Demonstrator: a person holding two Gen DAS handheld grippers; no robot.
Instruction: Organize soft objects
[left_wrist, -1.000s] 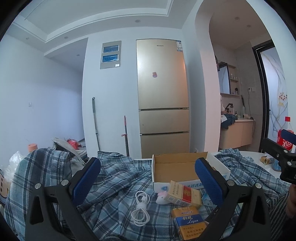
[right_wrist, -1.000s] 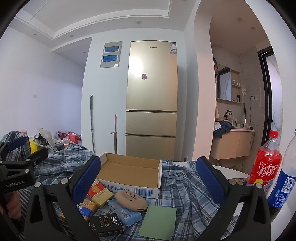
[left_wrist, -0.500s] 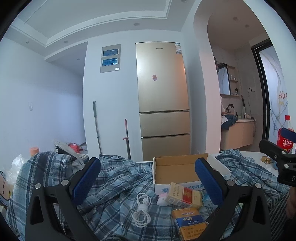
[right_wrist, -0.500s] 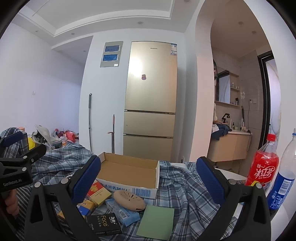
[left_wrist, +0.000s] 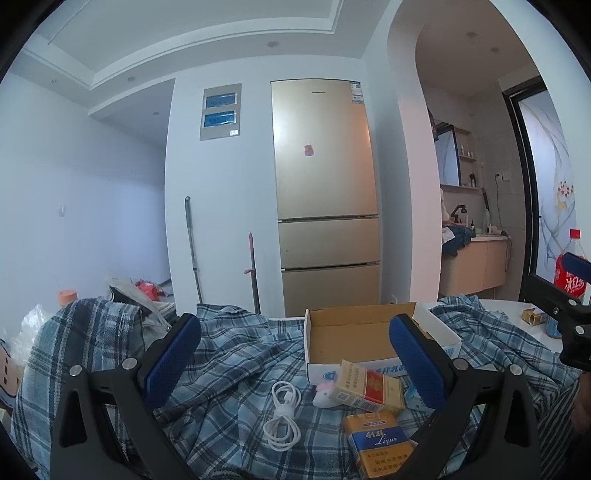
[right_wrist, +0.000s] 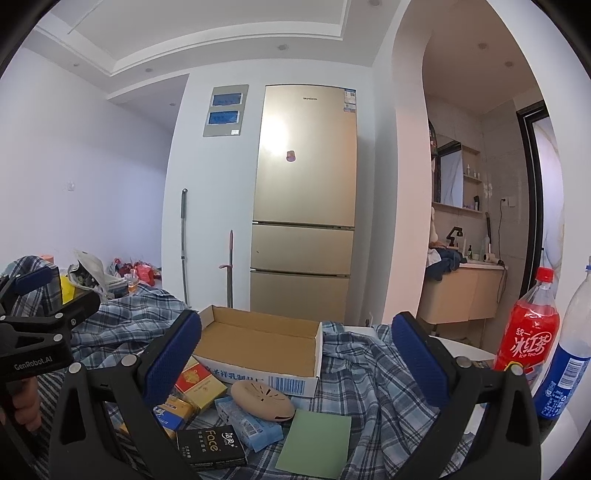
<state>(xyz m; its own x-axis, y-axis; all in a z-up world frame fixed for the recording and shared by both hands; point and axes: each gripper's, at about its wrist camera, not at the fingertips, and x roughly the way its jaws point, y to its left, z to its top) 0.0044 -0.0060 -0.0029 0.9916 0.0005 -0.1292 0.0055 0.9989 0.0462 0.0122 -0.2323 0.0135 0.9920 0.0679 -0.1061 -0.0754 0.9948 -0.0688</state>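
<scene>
A blue plaid cloth lies rumpled over the table. An empty cardboard box sits on it. In front of the box lie a white coiled cable, a red-and-cream pack, a blue-and-orange pack, a beige oval case, a black pack, a blue tissue pack and a green card. My left gripper is open above the cable. My right gripper is open above the box front.
A red ice tea bottle and a blue-labelled bottle stand at the table's right. A gold fridge, two mop handles and floor clutter lie beyond. A hand holds the left gripper at the right wrist view's left edge.
Both views have tilted slightly upward, so the table items sit lower in frame. Both grippers stay open and nothing on the cloth has moved.
</scene>
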